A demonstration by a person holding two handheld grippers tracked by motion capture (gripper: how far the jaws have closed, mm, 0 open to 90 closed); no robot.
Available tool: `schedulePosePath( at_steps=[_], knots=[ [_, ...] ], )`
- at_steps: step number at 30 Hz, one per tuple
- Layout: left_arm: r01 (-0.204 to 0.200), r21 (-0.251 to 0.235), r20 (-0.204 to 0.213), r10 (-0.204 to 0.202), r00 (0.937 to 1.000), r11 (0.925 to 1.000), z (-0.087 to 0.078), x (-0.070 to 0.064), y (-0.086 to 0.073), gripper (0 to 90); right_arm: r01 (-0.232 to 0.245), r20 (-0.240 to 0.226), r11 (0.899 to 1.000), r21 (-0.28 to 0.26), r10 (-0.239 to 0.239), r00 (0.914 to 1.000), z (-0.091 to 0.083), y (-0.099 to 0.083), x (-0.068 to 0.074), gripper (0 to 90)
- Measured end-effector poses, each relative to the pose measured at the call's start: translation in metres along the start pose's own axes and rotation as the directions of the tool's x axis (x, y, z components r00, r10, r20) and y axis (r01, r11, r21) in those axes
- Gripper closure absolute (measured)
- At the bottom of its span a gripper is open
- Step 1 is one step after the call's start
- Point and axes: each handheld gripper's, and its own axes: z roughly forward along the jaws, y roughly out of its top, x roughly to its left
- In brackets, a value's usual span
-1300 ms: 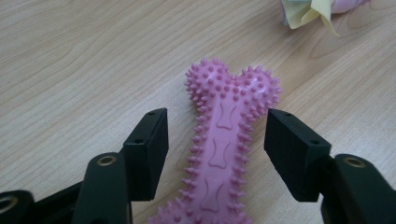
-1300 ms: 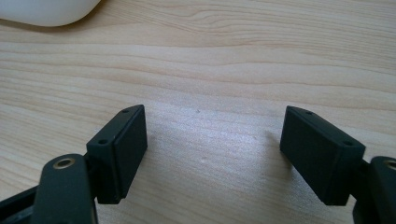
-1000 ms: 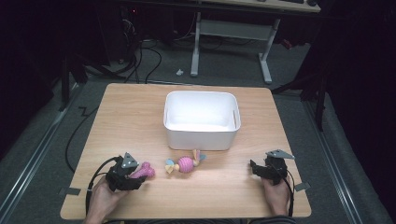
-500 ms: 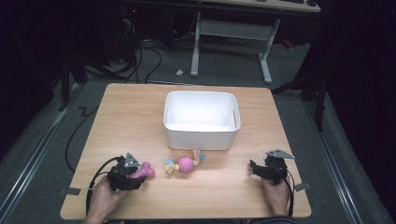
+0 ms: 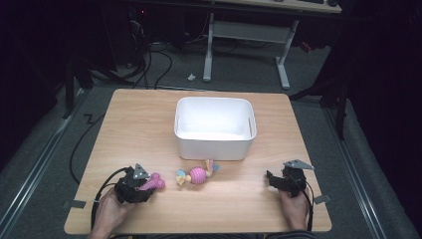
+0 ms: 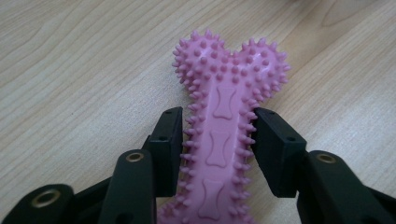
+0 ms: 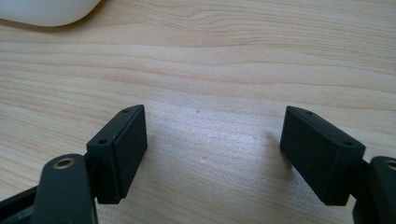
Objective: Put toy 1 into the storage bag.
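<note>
Leftmost, the left hand-held gripper [image 5: 144,183] is seen near the front left corner of the table [image 5: 139,124], held in the person's left hand [image 5: 107,214]. Its jaws are closed on the shaft of a pink spiked bone toy [image 6: 224,130]; in the left gripper view, the two black pads [image 6: 168,140] are pressed against the toy's studded sides, while the knobbed end is left projecting beyond them over the wood. The toy is seen low over the table; whether it is touching the surface cannot be told. Just to the right, a small knitted toy [image 5: 197,175] in pink, blue and yellow is seen lying on the table, apart from the bone toy. Behind it, a white bin [image 5: 215,127] is set near the table's middle. Farthest right, the right hand-held gripper [image 5: 275,180] is held near the front right corner; in the right gripper view [image 7: 212,154], its jaws are spread wide over bare wood, with nothing between them.
</note>
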Motion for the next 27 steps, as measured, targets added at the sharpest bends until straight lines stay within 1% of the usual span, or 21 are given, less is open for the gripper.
schedulePosePath(
  at_steps=[1, 6, 11, 15, 18, 19, 20, 23, 27],
  knots=[
    [-0.008, 0.001, -0.002, 0.008, 1.0000, 1.0000, 0.000, 0.000, 0.000, 56.8, 0.000, 0.000, 1.000, 0.000, 0.000, 1.0000, 0.000, 0.000, 0.000, 23.2],
    [-0.005, -0.007, -0.006, 0.004, 1.0000, 1.0000, -0.002, 0.000, -0.001, 58.6, 0.000, 0.000, 1.000, 0.000, 0.000, 1.0000, 0.000, 0.000, 0.000, 23.2],
    [-0.013, -0.015, -0.013, 0.013, 0.9998, 0.9998, -0.004, 0.000, 0.000, 59.1, 0.000, 0.000, 1.000, 0.000, 0.000, 1.0000, 0.000, 0.000, 0.000, 23.2],
    [-0.002, -0.033, -0.013, 0.002, 0.9999, 0.9994, -0.009, 0.003, 0.003, 59.2, 0.000, 0.000, 1.000, 0.000, 0.000, 1.0000, 0.000, 0.000, 0.000, 23.2],
    [0.001, -0.043, -0.023, -0.002, 0.9997, 0.9991, -0.012, 0.003, 0.004, 59.3, 0.000, 0.000, 1.000, 0.000, 0.000, 1.0000, 0.000, 0.000, 0.000, 23.2],
    [0.008, -0.052, -0.013, -0.009, 0.9999, 0.9986, -0.014, 0.005, 0.004, 59.4, 0.000, 0.000, 1.000, 0.000, 0.000, 1.0000, 0.000, 0.000, 0.000, 23.1],
    [0.008, -0.052, -0.013, -0.009, 0.9999, 0.9986, -0.014, 0.005, 0.004, 59.4, 0.000, 0.000, 1.000, 0.000, 0.000, 1.0000, 0.000, 0.000, 0.000, 23.1],
    [0.015, -0.073, -0.010, -0.016, 0.9998, 0.9972, -0.018, 0.008, 0.006, 59.5, 0.000, -0.001, 1.000, 0.000, 0.000, 1.0000, 0.000, 0.000, 0.000, 23.2],
    [0.023, -0.076, -0.003, -0.024, 0.9997, 0.9968, -0.023, 0.011, 0.012, 59.6, -0.001, -0.005, 1.000, 0.000, 0.001, 1.0000, 0.000, 0.000, 0.000, 23.6]
  ],
)
